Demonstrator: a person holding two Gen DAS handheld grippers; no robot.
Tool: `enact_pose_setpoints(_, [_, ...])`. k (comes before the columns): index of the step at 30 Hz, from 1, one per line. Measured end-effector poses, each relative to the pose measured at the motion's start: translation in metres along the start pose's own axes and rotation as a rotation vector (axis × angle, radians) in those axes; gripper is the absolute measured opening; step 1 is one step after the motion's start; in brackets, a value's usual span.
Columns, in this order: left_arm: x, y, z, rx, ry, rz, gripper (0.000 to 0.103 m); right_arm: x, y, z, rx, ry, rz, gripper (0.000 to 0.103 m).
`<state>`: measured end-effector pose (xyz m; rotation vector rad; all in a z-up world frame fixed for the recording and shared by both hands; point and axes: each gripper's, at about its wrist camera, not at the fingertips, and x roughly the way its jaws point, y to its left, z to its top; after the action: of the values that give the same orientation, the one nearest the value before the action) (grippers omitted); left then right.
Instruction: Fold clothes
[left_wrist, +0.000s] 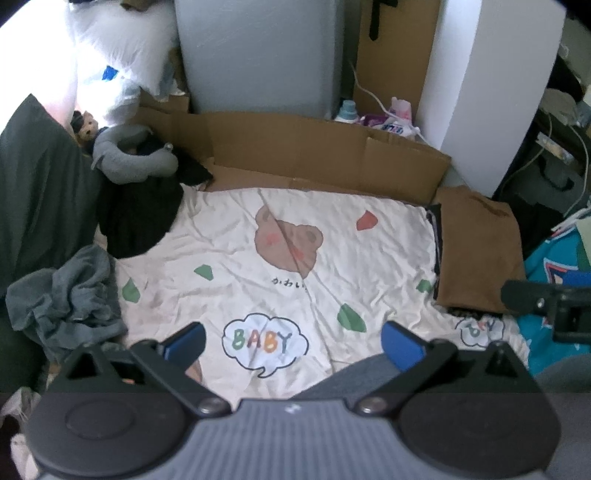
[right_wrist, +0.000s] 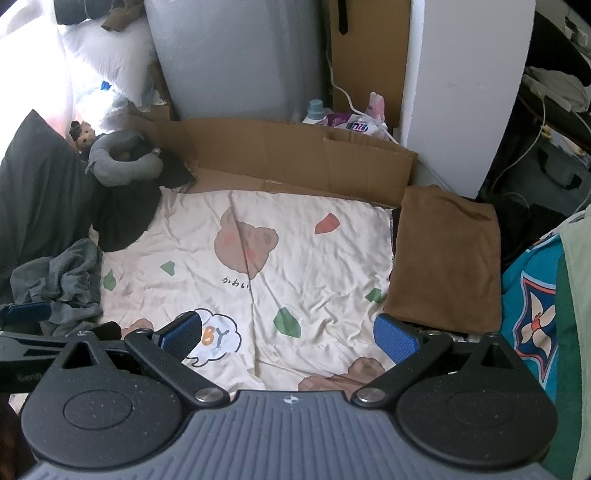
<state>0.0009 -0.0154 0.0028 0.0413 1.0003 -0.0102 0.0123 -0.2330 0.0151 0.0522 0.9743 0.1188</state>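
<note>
Left gripper (left_wrist: 293, 345): jaws wide apart, empty, above the sheet's near edge.
Right gripper (right_wrist: 290, 338): likewise spread wide, holding nothing.
Cream sheet (left_wrist: 369, 254): spread flat.
Brown folded garment (right_wrist: 448, 258): right edge.
Grey crumpled garment (left_wrist: 74, 295): left edge.
Cardboard (left_wrist: 314, 155): behind.

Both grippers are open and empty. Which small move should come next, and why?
Probably send the left gripper toward the crumpled grey garment on the left. The brown garment already lies folded, the sheet is bare, and the right gripper holds nothing.
</note>
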Motion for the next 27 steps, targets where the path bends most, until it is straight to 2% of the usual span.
enact_pose_setpoints(11, [-0.001,0.012,0.002,-0.039,-0.019,-0.038,0.102,0.003,-0.002,0.001,0.013,0.000,-0.047,0.102])
enact_pose_setpoints(17, [-0.002,0.023,0.008,-0.043,-0.013,-0.035,0.102,0.003,0.000,0.001,-0.030,0.008,-0.074,0.102])
enact_pose_setpoints(27, [-0.004,0.033,0.011,-0.044,-0.012,-0.037,0.102,0.000,-0.001,0.001,-0.022,-0.002,-0.082,0.102])
